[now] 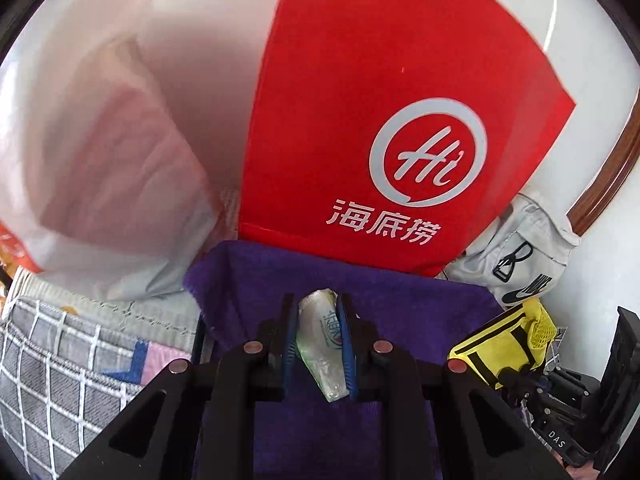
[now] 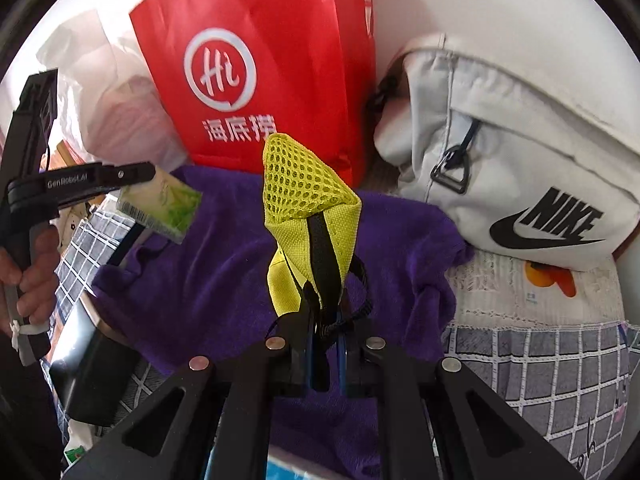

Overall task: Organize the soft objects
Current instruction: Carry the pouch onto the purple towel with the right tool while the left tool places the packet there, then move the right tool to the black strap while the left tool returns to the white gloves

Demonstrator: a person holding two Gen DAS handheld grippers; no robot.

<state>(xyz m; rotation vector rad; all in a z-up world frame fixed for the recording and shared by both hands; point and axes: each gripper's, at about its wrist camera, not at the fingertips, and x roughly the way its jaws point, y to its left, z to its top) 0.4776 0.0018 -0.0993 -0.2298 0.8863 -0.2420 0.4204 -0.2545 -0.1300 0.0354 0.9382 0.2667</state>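
Both grippers carry a soft item over the purple towel (image 2: 208,280), so the step in hand looks like setting these down in a tidy spot; it is best done by lowering each one until it rests on the cloth before easing the grip, and by keeping the two tools apart so the dangling strap does not snag. The left gripper (image 1: 318,312) has its fingers clamped on a small tissue pack (image 1: 322,344), which sits lengthwise between the blue pads, its far tip poking just past the fingertips. The right gripper (image 2: 325,340) is pinched tight on the black strap of a yellow mesh pouch (image 2: 308,200), and the pouch stands up beyond the fingertips, clear of the towel. The red paper bag (image 1: 360,120) stands at the far side, with the white Nike bag (image 2: 520,184) to its right.
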